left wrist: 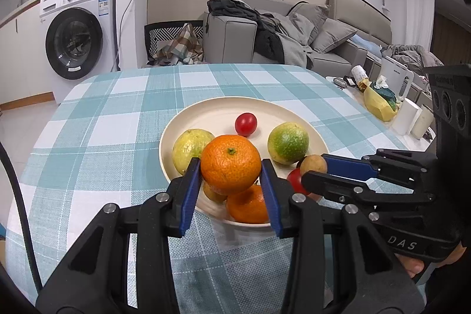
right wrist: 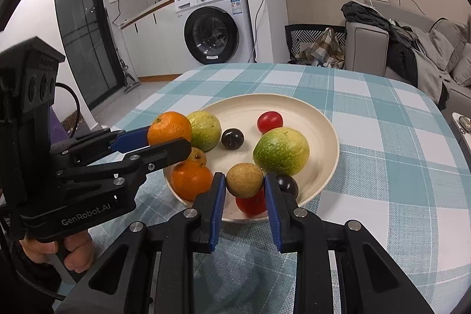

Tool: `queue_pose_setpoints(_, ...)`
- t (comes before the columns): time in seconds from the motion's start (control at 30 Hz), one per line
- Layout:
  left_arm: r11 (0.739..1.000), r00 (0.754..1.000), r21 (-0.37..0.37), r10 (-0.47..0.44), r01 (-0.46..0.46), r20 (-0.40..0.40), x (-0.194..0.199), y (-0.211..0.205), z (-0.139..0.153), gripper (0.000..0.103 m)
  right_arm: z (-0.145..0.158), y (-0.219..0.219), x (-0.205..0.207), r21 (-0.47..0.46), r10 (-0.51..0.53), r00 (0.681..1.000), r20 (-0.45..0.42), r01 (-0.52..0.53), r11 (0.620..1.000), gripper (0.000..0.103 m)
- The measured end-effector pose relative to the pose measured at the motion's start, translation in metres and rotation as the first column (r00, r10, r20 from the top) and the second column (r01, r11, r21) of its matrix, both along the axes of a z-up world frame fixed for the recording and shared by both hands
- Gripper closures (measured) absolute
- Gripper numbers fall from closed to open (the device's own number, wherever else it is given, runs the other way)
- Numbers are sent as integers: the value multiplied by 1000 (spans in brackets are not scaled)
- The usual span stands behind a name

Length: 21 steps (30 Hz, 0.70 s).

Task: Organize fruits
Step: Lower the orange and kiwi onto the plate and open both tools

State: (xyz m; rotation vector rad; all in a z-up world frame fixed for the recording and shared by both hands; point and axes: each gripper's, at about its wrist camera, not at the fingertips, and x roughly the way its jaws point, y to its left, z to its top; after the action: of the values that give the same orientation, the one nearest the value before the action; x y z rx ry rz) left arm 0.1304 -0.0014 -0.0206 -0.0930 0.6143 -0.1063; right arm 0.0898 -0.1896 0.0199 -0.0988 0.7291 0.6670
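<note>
So, two fruits are being held just above the plate [right wrist: 329, 119] at once. The tangerine [left wrist: 231, 164] is pinched across its middle by the left hand-held gripper [left wrist: 231, 167], blue pads on either flank, stem end facing up. It looks light and a bit squishy, with loose pebbly peel, so a hold on the widest part with gentle pressure seems right; too much squeeze and the skin would probably dent or split. The small brown fruit [right wrist: 244, 180], maybe a longan or something like it (hard to be sure), is clamped in the right hand-held gripper [right wrist: 244, 184], whose jaws are drawn in close around it. That one is judged tiny, light and round with a thin stiff shell, so it could easily pop out sideways if the grip is off-centre.

On the cream plate, which sits on the checked worktop [right wrist: 382, 155], the following can be made out: two big green-yellow citrus fruits [right wrist: 281, 152], a second tangerine [right wrist: 191, 180] by the near rim, a red cherry tomato [right wrist: 270, 121] toward the back, another red one [right wrist: 251, 205] under the brown fruit, two dark plum-like fruits [right wrist: 232, 138], and one more small brownish fruit tucked beside the near tangerine. Everything is loose and round, so rolling is to be expected if the plate is nudged.
</note>
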Motion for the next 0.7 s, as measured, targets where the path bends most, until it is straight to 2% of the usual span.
queue_pose_setpoints(0.37, 1000, 1000, 7, -20, 20, -10, 5, -7, -2, 66, -3, 5, 0, -27, 14, 1000, -1, -14, 1000, 75)
queue_pose_setpoints(0.47, 1000, 1000, 3, -18, 18, -14, 5, -6, -2, 66, -4, 5, 2, -38, -4, 1000, -3, 4, 999, 66)
queue_pose_setpoints(0.57, 1000, 1000, 6, -19, 19, -13, 5, -6, -1, 66, -2, 3, 1, -28, -7, 1000, 12, 7, 1000, 65)
queue_pose_setpoints(0.7, 999, 1000, 16, -29, 29, 0, 3, -8, 0, 66, -1, 1, 0, -25, -20, 1000, 22, 21, 999, 55)
